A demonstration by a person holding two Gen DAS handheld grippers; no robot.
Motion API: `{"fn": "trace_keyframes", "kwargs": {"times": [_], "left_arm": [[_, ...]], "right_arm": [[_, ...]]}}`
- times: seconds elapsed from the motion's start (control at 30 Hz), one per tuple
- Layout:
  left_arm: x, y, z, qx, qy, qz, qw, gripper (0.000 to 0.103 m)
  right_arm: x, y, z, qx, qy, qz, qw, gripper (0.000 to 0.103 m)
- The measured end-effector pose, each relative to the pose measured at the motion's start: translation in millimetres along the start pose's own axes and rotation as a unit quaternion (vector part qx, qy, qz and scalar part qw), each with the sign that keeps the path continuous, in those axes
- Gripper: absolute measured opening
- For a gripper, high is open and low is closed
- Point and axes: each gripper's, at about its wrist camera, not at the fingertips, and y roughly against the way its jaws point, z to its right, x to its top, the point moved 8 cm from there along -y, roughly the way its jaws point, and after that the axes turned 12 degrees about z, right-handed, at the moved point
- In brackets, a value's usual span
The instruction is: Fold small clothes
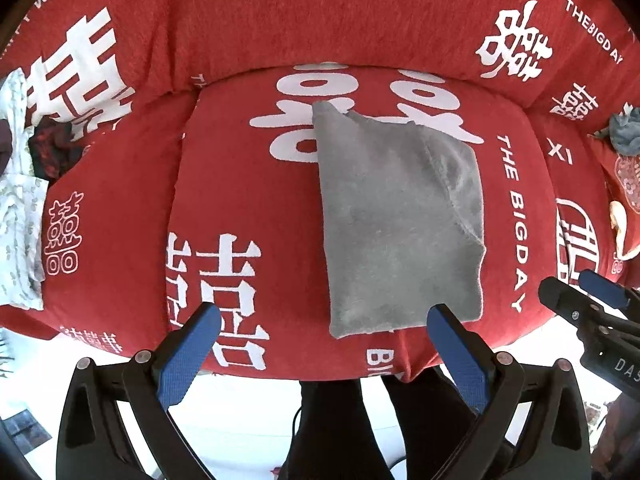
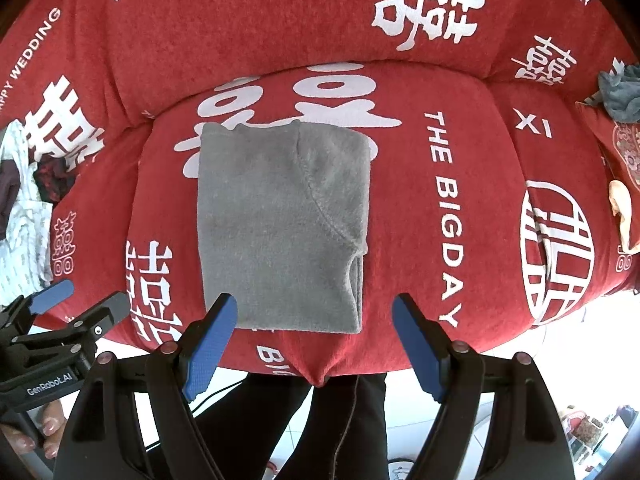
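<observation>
A grey fleece garment (image 1: 396, 216) lies folded into a flat rectangle on the red sofa seat cushion (image 1: 248, 200); it also shows in the right wrist view (image 2: 280, 224), with a curved seam across its right side. My left gripper (image 1: 324, 312) is open and empty, held just off the cushion's front edge near the garment's front hem. My right gripper (image 2: 316, 304) is open and empty, also at the front hem. Each gripper shows in the other's view: the right one (image 1: 580, 284) and the left one (image 2: 84, 300).
A pile of white patterned and dark clothes (image 1: 20, 184) lies on the sofa's left side, also in the right wrist view (image 2: 24, 200). A crumpled grey-blue cloth (image 2: 620, 92) and a cream item (image 2: 622, 212) lie at the right. The person's dark-trousered legs (image 2: 320, 420) stand below.
</observation>
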Motion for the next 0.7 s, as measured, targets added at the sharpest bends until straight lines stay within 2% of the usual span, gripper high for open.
{"fn": "trace_keyframes", "kwargs": {"times": [0.7], "left_arm": [[0.0, -6.1, -4.5, 0.011, -0.008, -0.008, 0.9999, 0.103]], "right_arm": [[0.2, -1.8, -1.4, -0.003, -0.001, -0.003, 1.0, 0.082]]}}
